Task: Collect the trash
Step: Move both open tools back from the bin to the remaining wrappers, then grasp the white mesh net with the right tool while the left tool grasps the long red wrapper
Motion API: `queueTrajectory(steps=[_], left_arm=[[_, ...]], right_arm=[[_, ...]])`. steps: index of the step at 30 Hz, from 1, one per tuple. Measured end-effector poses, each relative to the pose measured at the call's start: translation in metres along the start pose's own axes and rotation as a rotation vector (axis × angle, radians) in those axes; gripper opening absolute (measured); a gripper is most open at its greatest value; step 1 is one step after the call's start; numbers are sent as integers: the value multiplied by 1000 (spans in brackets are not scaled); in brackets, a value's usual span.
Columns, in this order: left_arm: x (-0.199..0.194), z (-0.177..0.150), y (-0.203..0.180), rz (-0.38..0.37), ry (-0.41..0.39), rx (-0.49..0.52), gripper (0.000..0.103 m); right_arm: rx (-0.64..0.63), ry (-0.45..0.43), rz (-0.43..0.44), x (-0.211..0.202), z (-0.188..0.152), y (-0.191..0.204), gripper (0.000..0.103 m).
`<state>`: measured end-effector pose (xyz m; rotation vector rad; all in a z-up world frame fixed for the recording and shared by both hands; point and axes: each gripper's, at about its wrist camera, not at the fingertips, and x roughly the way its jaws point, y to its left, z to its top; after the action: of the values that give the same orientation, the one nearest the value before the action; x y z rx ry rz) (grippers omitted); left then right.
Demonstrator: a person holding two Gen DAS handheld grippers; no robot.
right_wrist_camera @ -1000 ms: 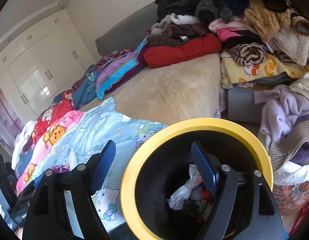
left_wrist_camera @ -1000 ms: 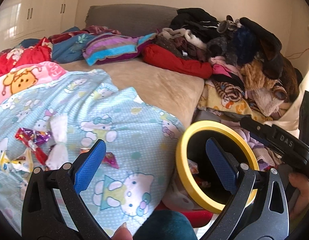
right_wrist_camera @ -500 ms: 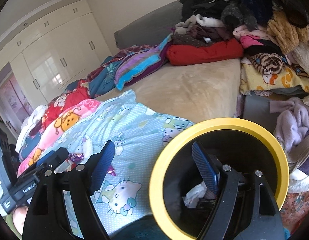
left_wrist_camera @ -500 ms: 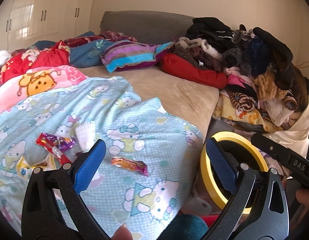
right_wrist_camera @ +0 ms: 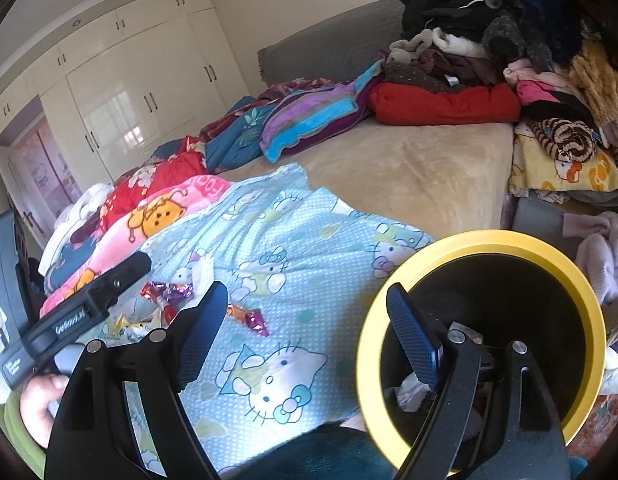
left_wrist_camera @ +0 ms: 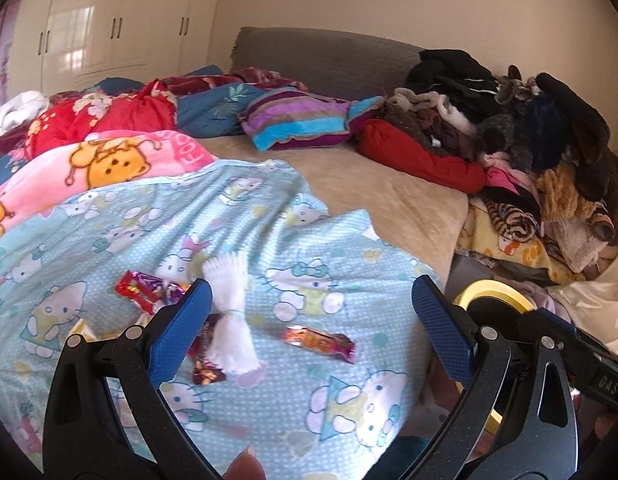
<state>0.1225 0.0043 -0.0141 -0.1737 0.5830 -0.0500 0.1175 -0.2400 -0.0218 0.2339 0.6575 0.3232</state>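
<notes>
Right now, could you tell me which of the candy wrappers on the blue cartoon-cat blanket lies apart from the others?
The orange-and-pink foil candy wrapper, lying alone to the right of the white tissue bundle; the red-and-purple foil wrappers cluster together on the tissue's other side.

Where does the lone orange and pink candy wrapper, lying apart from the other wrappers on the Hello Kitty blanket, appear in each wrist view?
Left wrist view: the candy wrapper lies low in the middle, between the open left gripper's fingers.
Right wrist view: the same wrapper sits left of centre, just right of the open right gripper's left finger.
Shared landmark: the yellow-rimmed bin, to the wrapper's right in both views.
</notes>
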Motion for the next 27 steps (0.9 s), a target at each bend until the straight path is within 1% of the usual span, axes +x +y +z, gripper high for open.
queueTrajectory(steps=[13,20,27], left_arm=[[5,6,57,67,2,-90,92],[8,9,97,107,22,-165,92],[14,6,127,146,57,-216,92]], right_arm=[[-83,56,39,30,-8,44,79],[-145,90,69,52,-13,73,79],[-190,135,116,78,-21,100,79]])
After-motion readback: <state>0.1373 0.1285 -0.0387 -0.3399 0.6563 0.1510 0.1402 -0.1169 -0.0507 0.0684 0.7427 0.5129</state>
